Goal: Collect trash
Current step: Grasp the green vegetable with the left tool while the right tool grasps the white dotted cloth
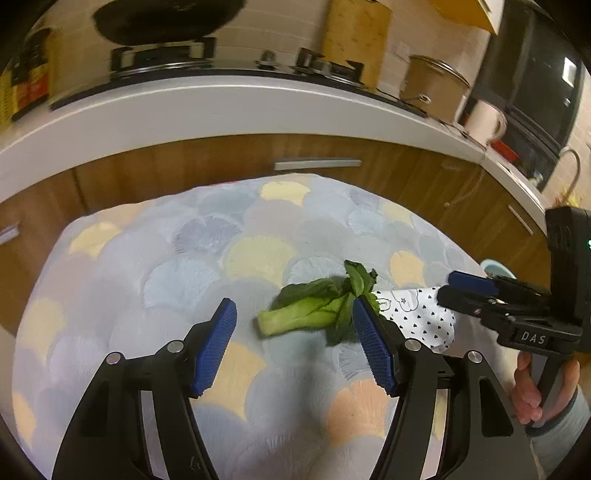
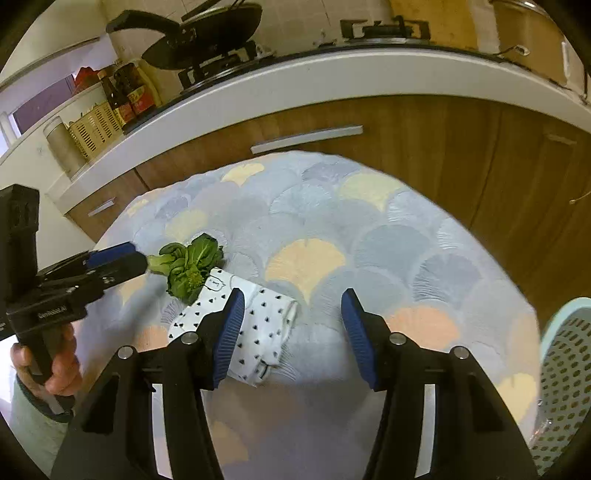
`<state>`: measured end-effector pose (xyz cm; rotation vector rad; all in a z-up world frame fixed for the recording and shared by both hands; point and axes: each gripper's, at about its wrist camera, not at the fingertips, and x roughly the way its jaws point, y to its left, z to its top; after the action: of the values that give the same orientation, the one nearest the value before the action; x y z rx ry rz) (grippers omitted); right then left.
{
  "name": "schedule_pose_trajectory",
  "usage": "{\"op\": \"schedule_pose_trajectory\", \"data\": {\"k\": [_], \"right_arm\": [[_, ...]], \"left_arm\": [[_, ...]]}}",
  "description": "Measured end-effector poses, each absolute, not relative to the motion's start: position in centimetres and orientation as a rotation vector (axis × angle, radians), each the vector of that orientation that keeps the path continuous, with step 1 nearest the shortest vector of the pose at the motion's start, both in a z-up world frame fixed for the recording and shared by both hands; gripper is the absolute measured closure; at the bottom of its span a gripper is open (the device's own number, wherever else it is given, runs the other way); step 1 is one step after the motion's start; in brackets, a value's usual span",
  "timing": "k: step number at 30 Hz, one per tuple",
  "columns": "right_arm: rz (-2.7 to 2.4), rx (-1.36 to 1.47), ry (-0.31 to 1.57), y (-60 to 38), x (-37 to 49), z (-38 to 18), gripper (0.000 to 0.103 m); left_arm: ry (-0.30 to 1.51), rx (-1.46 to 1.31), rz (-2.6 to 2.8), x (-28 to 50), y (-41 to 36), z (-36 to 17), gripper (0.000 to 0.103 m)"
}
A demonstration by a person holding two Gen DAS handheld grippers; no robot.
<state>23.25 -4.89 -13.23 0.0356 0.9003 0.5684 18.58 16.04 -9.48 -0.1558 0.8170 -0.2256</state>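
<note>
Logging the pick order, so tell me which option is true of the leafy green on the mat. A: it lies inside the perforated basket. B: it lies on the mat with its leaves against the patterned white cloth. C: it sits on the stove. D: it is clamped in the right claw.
B: the leafy green lies on the mat, leaves against the patterned white cloth; both claws are open.

Rug [image 2: 369, 236]: soft, with blue, grey, yellow and peach fan shapes.
Cupboards [image 2: 424, 155]: brown wood with silver handles, behind the rug.
Counter [image 1: 221, 107]: white, on top of the cupboards.
Pan [image 2: 207, 33]: black, on the stove.
Pot [image 1: 432, 85]: metal, with a lid, on the counter.
Mug [image 1: 484, 122]: white, near the pot.
Bottles [image 2: 127, 94]: dark, beside a yellow box with holes.
Board [image 1: 354, 37]: wood, leaning on the wall.
</note>
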Motion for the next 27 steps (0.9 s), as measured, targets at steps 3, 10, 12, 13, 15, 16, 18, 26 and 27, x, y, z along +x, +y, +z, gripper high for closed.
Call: {"op": "schedule_pose_trajectory", "data": {"k": [3, 10, 12, 13, 15, 16, 18, 26, 27], "right_arm": [[0.567, 0.0, 0.916, -4.0, 23.1, -13.9, 0.076], [0.583, 0.048, 0.91, -4.9, 23.0, -13.8, 0.09], [0.584, 0.07, 0.914, -5.2, 23.2, -13.8, 0.09], [0.584, 0.074, 0.916, -5.3, 23.2, -13.9, 0.09], [0.582, 0.069, 0.913, -5.3, 23.1, -13.9, 0.09], [0.579, 0.062, 0.91, -5.2, 23.0, -13.9, 0.09], [0.573, 0.049, 0.903, -5.0, 22.9, -13.8, 0.09], [0.569, 0.031, 0.866, -5.0, 22.4, -13.5, 0.09], [0.561, 0.03, 0.86, -5.1, 22.3, -13.4, 0.091]], "left_arm": [[0.84, -0.171, -0.274, 18.8, 15.8, -10.1, 0.039], [0.858, -0.169, -0.34, 16.3, 14.6, -10.2, 0.039], [0.862, -0.173, -0.38, 15.2, 14.0, -10.1, 0.039], [0.863, -0.173, -0.405, 14.7, 13.6, -10.0, 0.039], [0.854, -0.159, -0.428, 13.8, 12.8, -9.7, 0.039], [0.844, -0.148, -0.422, 13.5, 12.6, -9.4, 0.039], [0.832, -0.149, -0.391, 13.5, 12.7, -9.1, 0.039], [0.915, -0.106, -0.248, 17.7, 14.0, -11.2, 0.047], [0.912, -0.079, -0.233, 17.9, 13.6, -11.2, 0.049]]}}
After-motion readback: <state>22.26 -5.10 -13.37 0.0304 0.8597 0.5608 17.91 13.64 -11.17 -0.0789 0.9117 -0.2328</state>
